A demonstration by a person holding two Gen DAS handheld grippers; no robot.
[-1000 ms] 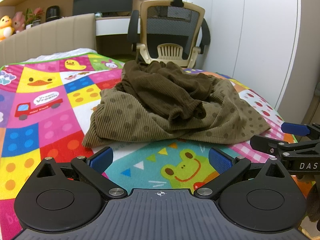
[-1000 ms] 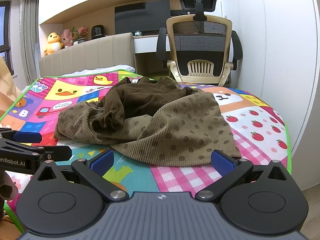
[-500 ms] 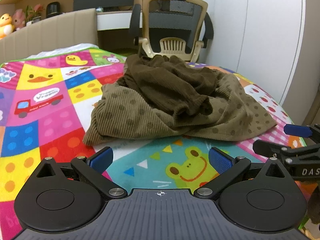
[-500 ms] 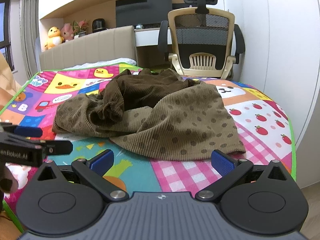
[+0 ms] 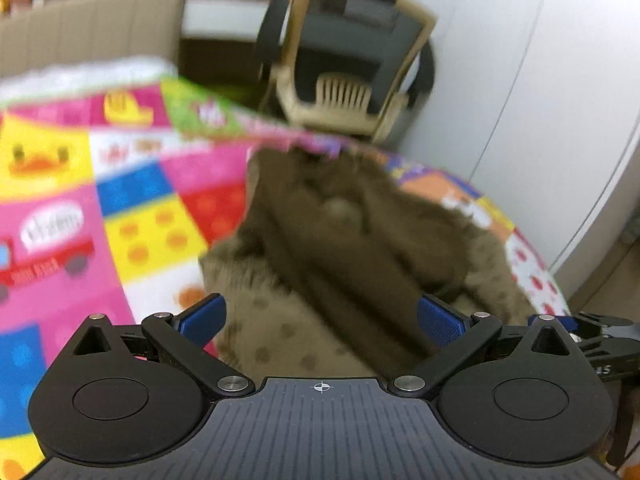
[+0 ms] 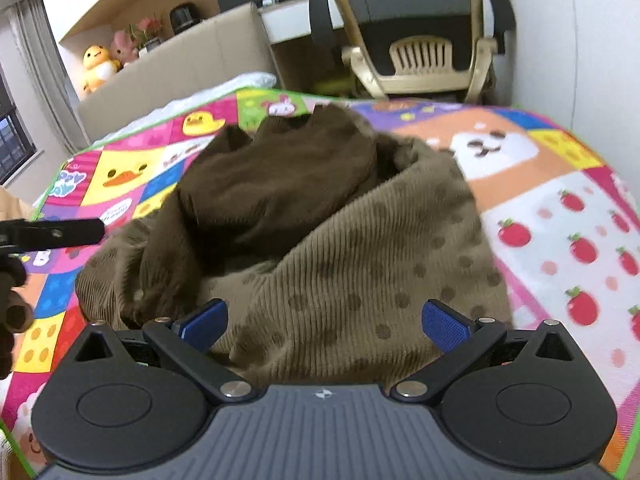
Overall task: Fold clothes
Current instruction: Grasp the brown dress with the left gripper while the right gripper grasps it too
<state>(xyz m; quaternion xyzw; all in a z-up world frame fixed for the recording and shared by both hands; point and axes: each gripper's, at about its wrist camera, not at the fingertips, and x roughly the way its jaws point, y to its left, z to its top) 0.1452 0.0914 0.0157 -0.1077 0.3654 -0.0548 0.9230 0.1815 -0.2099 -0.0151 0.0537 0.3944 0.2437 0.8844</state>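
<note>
fold not started, both grippers over the pile

near: left gripper [image 5: 320,316] jaws wide apart, nothing between the blue pads, hanging over the near left part of the clothes. right gripper [image 6: 326,322] same: jaws spread wide, empty, over the near edge of the dotted garment. can't tell if either set of pads touches cloth. left view is motion-blurred.

middle: clothes sit in one crumpled heap on the play mat [image 6: 560,216]. tan dotted corduroy garment [image 6: 360,264] is underneath and wraps the right side; dark brown corduroy garment [image 6: 280,184] is bunched on top, toward the left and far side. no flat panels, no clean creases, nothing stacked aside.

far: office chair [image 6: 424,40] just past the mat's far edge, beige headboard [image 6: 180,60] to its left.

progress judgement: basically zero. likely still to do: separate the two pieces, spread one flat, fold, repeat. the dark one on top looks like the first to lift off.
</note>
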